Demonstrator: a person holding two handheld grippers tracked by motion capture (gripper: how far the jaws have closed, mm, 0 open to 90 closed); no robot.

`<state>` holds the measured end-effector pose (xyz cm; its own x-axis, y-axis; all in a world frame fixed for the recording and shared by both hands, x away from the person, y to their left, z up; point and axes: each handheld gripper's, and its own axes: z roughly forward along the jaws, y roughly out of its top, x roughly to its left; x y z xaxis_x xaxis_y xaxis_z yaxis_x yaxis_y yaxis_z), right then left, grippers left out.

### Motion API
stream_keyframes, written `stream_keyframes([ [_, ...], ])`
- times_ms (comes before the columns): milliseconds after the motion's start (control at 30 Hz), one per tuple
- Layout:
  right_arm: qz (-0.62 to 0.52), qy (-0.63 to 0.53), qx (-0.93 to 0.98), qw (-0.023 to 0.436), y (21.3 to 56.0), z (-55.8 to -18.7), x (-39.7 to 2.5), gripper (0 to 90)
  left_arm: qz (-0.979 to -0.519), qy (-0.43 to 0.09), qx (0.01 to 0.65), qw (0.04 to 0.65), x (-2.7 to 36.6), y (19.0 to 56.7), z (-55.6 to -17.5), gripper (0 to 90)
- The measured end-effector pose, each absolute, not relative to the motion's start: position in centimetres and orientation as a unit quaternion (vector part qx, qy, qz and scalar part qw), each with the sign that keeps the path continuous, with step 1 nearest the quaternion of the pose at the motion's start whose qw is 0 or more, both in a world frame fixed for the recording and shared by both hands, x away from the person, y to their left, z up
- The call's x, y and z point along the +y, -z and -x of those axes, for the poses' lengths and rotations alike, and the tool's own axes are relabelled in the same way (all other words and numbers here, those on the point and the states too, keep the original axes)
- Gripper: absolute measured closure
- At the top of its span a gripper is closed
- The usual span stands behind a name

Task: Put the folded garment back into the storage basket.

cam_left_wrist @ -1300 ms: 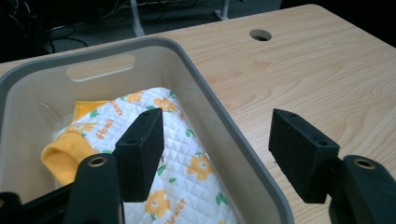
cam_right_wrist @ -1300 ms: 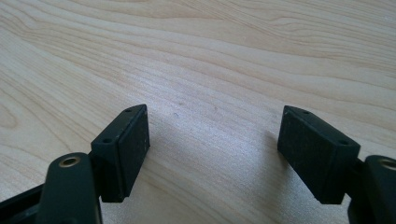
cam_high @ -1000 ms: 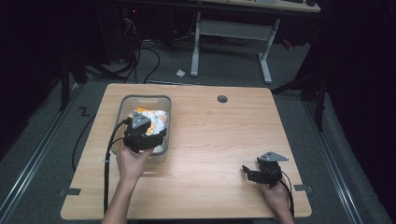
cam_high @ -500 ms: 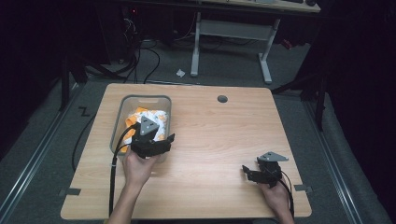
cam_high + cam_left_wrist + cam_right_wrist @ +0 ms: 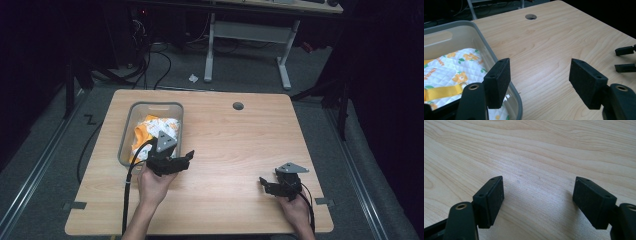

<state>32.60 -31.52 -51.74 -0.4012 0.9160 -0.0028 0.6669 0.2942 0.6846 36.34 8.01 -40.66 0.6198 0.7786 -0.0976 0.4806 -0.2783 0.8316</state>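
Worktop: pale wood-grain worktop, rectangular with rounded corners, standing on a grey floor.
Hole: a round grey cable hole near the far edge, a little right of the middle.
Bin: a clear grey-rimmed plastic bin sits directly on the left half, toward the far side.
Bin contents: a white quilted cloth with orange flowers.

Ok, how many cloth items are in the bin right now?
1 visible: a white floral quilted cloth with a yellow strap, lying in the clear bin. More may be hidden beneath it.
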Motion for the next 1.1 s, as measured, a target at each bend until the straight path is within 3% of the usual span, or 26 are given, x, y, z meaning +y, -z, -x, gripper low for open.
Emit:
stream_keyframes([
  [1100,-0.508,-0.307,0.779,0.203,51.7,-32.6,-31.5,25.2,-0.794,-0.120,0.387,0.454,6.1,43.1,-34.3,33.7],
])
